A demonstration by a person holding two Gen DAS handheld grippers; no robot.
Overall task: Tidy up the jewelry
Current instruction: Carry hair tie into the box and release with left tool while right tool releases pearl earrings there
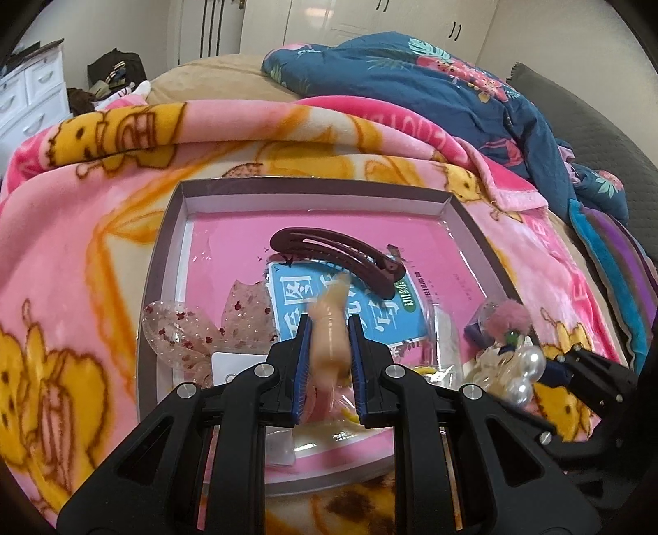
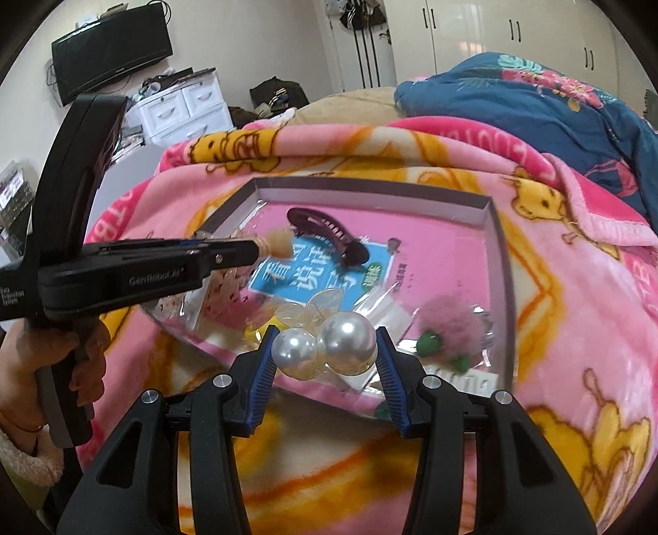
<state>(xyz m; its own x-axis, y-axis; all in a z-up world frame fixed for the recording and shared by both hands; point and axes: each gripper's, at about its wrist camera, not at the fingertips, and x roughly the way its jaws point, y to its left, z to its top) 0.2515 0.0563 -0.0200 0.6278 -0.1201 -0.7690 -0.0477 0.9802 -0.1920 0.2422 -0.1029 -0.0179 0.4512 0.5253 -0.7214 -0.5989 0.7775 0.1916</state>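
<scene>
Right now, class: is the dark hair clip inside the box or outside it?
Inside: the dark hair clip lies on the box floor, within its grey walls.

Peach-coloured soft item (image 1: 329, 329) blurred beyond identification above shallow grey-rimmed box (image 1: 312, 186), box's near rim hidden behind black gripper frames, printed blue label (image 1: 362, 317) partly covered, unreadable

This is a bedroom in a home. A bed (image 1: 230, 78) fills most of both views, spread with a pink cartoon-print fleece blanket (image 1: 82, 214) and a rumpled dark blue floral quilt (image 1: 411, 78). White wardrobe doors (image 2: 493, 37) with dark handles line the far wall. A white chest of drawers (image 2: 185, 109) stands beside the bed, and a flat television (image 2: 111, 49) hangs on the wall above it.
</scene>
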